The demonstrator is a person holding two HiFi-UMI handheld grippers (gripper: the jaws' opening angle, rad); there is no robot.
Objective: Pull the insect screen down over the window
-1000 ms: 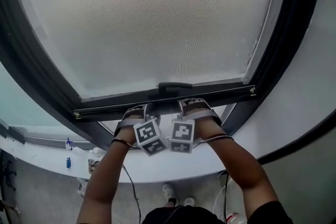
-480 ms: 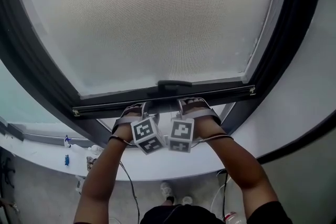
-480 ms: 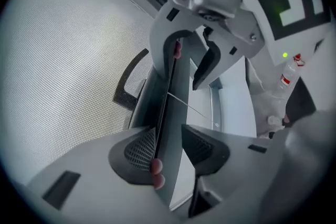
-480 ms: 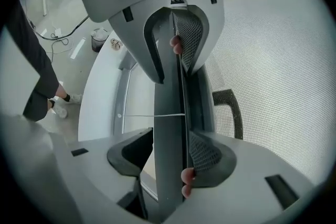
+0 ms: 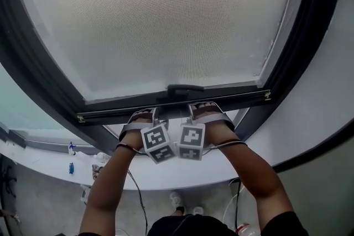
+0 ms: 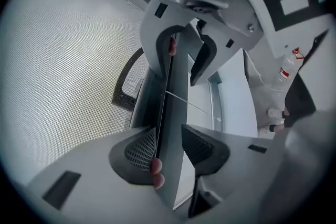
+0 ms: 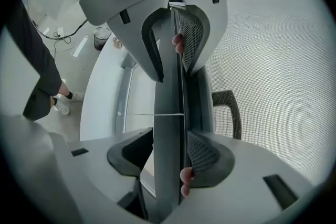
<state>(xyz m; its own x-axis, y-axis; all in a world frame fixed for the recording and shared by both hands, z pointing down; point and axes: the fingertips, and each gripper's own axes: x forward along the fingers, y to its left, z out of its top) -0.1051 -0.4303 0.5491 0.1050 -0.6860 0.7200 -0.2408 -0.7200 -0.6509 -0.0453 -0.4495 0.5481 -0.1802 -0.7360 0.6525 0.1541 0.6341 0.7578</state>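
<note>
Plainly, the pale grey mesh insect screen fills most of the dark window frame, with its bottom bar just above the white sill. The left gripper and right gripper each clamp that bar, side by side. Nothing has shifted since a second ago. A narrow gap stays uncovered beneath.
</note>
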